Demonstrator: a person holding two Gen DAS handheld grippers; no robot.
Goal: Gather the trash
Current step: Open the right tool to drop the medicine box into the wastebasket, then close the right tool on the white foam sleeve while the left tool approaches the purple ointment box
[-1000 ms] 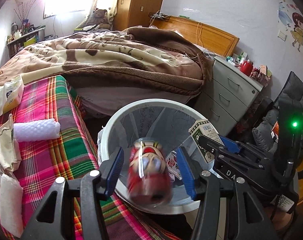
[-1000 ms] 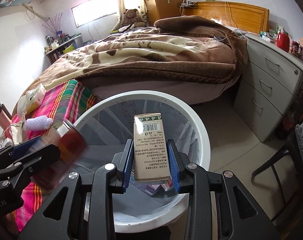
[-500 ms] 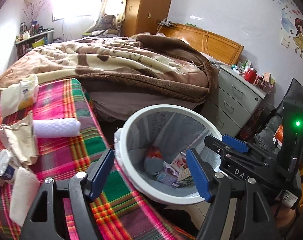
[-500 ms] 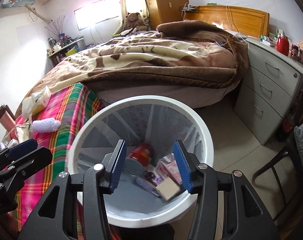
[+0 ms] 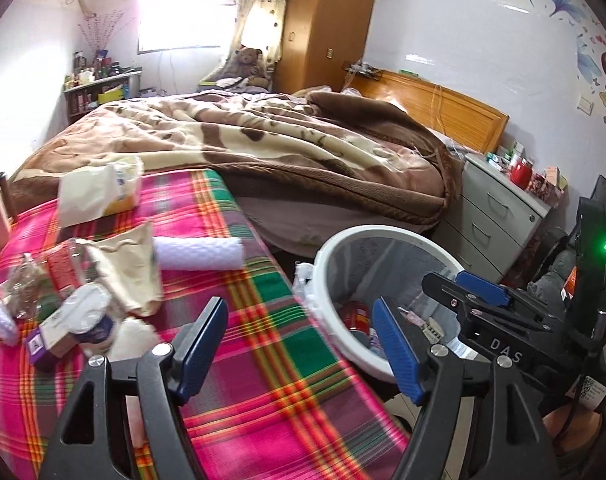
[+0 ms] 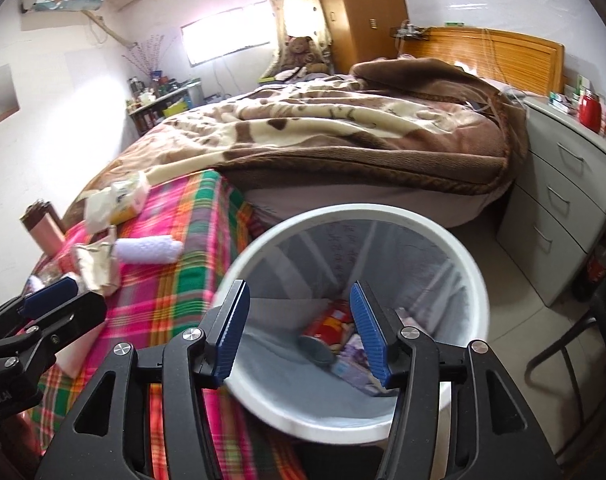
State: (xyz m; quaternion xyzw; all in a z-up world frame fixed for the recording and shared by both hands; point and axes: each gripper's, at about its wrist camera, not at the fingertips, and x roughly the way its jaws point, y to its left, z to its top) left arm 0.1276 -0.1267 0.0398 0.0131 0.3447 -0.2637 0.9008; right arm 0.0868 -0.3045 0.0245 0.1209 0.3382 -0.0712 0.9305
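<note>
The white trash bin (image 5: pixel 383 233) (image 6: pixel 383 211) stands on the floor beside the plaid-covered bed end. A red can (image 5: pixel 353 314) (image 6: pixel 331 320) and small boxes (image 6: pixel 353 368) lie in its bottom. My left gripper (image 5: pixel 299 303) is open and empty, above the plaid cloth (image 5: pixel 263 360) just left of the bin. My right gripper (image 6: pixel 299 286) hovers over the bin's mouth; its jaws are opening with nothing between them. On the cloth lie a white foam roll (image 5: pixel 199 254), a crumpled paper bag (image 5: pixel 131 268), a tissue pack (image 5: pixel 99 192) and small cartons (image 5: pixel 75 320).
A bed with a brown blanket (image 5: pixel 283 148) fills the room behind. A grey drawer unit (image 6: pixel 563 200) stands right of the bin, with a dark chair (image 6: pixel 563 352) nearer. A pink flask (image 6: pixel 43 228) stands at the cloth's left edge.
Both grippers opened; the red can and the box dropped into the bin. The left gripper swung left from over the bin to above the plaid cloth. The right gripper drew back a little.
</note>
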